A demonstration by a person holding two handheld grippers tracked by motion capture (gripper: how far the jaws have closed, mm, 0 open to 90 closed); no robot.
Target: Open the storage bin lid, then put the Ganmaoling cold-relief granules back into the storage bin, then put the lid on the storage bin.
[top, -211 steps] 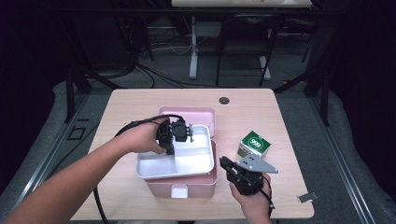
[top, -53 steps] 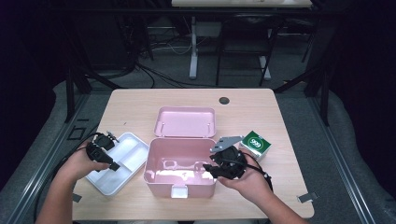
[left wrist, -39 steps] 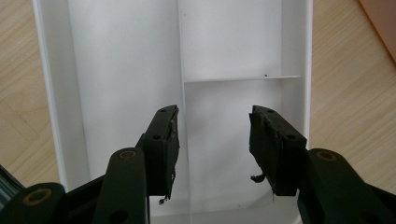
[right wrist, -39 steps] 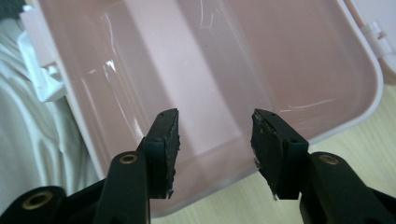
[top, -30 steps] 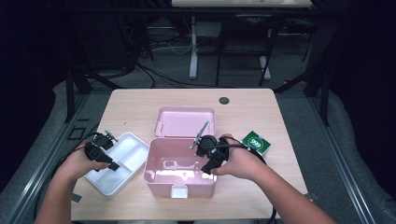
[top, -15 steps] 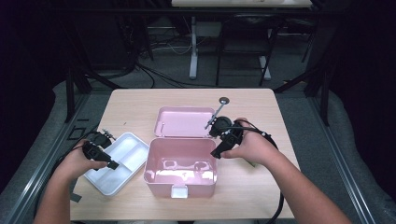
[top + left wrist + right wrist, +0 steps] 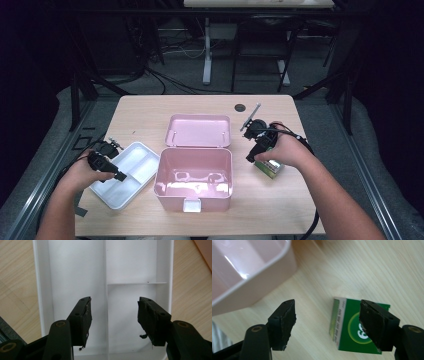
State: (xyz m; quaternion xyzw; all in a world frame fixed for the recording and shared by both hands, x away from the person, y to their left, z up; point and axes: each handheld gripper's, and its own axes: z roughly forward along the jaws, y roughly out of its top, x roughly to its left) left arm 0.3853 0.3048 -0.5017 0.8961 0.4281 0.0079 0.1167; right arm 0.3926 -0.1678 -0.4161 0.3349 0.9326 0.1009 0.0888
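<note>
An open pink box [image 7: 194, 172] stands mid-table with its lid [image 7: 199, 131] folded back. A white divided tray [image 7: 131, 172] lies left of it on the wood. My left gripper [image 7: 119, 175] hovers over the tray's near corner, jaws wide open after widening a moment ago. In the left gripper view nothing but the tray floor [image 7: 75, 270] shows between them [image 7: 113, 320]. My right gripper [image 7: 251, 156] hangs right of the pink box, above a small green carton [image 7: 270, 167]. Its jaws [image 7: 327, 322] have just been opening. The carton [image 7: 352, 325] lies flat below them, untouched.
A small black round disc [image 7: 240, 107] sits near the table's far edge. The pink box's wall [image 7: 249, 285] is close to the right gripper's left jaw. Bare wood [image 7: 280, 210] stretches in front of the carton. Dark floor with cables and stand legs lies beyond the table.
My right hand swung from over the pink box out to its right, coming over the green carton with jaws wider. The left hand stayed at the white tray, which earlier sat in the pink box.
</note>
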